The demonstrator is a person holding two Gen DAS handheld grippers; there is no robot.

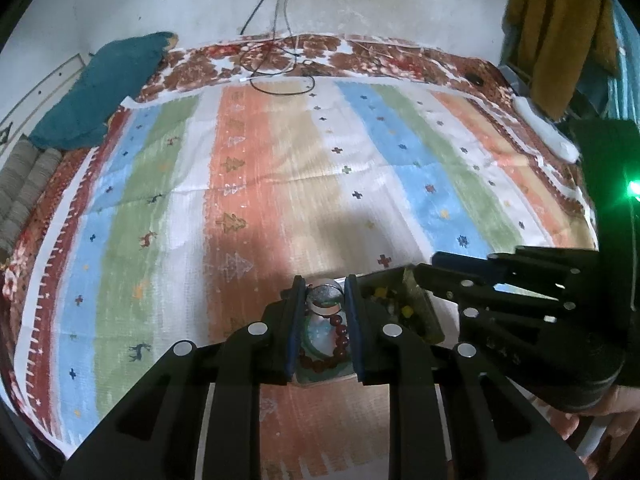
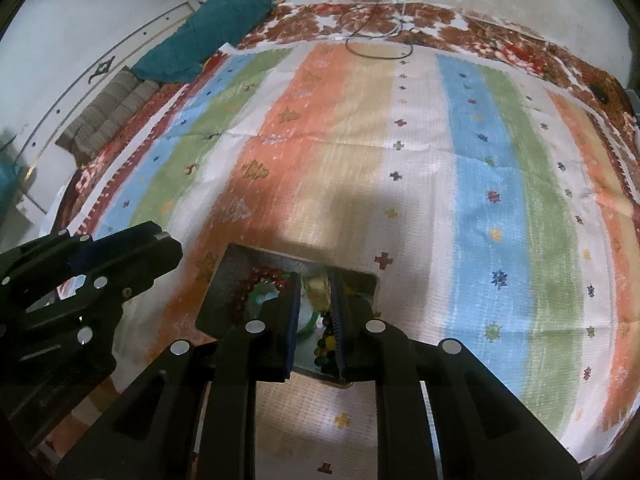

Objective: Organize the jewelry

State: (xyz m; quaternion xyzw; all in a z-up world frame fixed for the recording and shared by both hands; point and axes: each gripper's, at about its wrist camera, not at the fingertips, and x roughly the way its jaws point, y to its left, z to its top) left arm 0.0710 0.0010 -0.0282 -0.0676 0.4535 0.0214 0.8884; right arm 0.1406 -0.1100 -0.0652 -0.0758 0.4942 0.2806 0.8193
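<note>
While the left tool (image 1: 323, 294) grips a silver ring (image 1: 325, 295) above the tray (image 2: 224, 280) on the bed, we hold the right tool (image 2: 314, 292) slightly open and empty over the beads (image 2: 326, 346), so next we must lower the ring into its compartment.

Dim, soft-focus fisheye views with bowed edges, dark corners and central shadow.

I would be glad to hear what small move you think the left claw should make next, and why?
Probably lower the left claw slightly and open it. Its pads pinch a silver ring directly above the tray section where a red bracelet and a green bangle already lie, so the ring looks ready to drop there. The right claw hangs over the neighbouring section, out of the way.
</note>
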